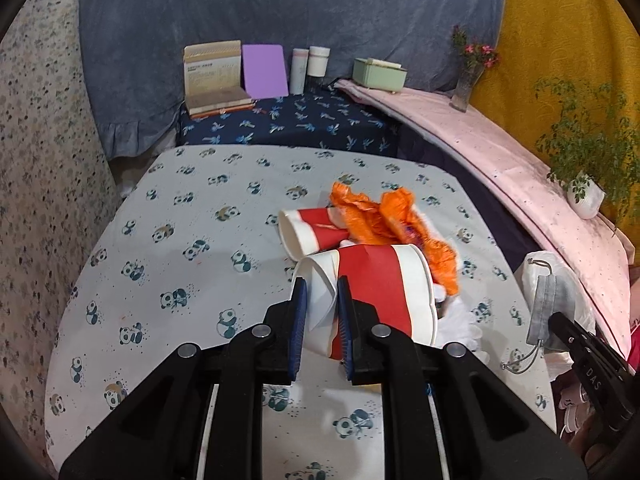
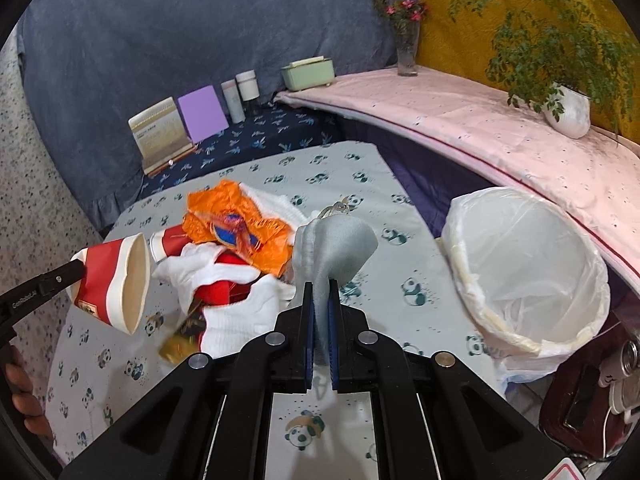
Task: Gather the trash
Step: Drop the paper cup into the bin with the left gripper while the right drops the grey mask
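The left hand-held gripper (image 1: 322, 292) squeezes a red and white paper cup (image 1: 376, 292) in the middle of its picture, above the table (image 1: 160, 208). The right hand-held gripper (image 2: 320, 296) pinches a grey face mask (image 2: 336, 248), with the white trash bin (image 2: 528, 268) at the right.

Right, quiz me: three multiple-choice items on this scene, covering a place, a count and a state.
1. Where does the white-lined bin stand?
A. right of the panda-print table
B. on the pink shelf
C. behind the books

2. How many red-and-white paper cups show in the left wrist view?
A. one
B. two
C. four

3. What does the right gripper grip?
A. nothing
B. orange wrapper
C. grey face mask

Answers: 1 A, it sits off the table's right edge; 2 B, one gripped, one lying behind; 3 C, pads shut on the mask.
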Available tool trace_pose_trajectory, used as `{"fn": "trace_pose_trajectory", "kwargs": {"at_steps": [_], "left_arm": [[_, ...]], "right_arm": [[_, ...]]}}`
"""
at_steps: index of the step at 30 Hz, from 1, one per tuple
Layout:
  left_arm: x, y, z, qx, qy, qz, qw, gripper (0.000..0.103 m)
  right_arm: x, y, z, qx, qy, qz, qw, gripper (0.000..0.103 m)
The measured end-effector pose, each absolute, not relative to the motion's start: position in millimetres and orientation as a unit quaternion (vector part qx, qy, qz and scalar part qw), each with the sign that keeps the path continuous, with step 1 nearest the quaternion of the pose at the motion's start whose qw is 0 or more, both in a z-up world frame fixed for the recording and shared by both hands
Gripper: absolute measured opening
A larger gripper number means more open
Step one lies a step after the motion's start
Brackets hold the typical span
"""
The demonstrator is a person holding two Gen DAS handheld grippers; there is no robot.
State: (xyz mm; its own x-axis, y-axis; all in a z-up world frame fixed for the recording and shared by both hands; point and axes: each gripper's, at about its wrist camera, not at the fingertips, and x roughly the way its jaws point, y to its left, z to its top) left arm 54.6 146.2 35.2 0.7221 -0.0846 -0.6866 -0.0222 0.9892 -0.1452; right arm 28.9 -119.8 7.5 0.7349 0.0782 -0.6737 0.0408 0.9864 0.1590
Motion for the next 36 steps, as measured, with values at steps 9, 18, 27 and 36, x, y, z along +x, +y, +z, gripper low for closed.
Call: {"fn": "trace_pose_trajectory", "kwargs": {"at_steps": [9,18,27,36], "left_arm": [[49.7,99.2,60.0,-0.053,0.353,-0.059,0.932,0.015],[65.5,12.3,64.3,-0.018,0.354,-0.136,0.925,0.015],[84.3,-95.8,47.7,0.024,0.367,-0.22,0.903,0.015],[106.4,-180.1,26.5,0.047,0.385,-0.27,0.881,0.016]], "right_arm": [[14.7,-160.5,17.4,0.105,0.341,-0.018,0.934,0.006],[6.3,-214.0,13.3,0.13,0.332,-0.067,0.932,0.006],[-2.6,-274.4,3.2,0.157,0.33,-0.124,0.922,0.006],[-8.7,-317.6,-5.9,0.18,0.329,-0.164,0.913,0.006]]}}
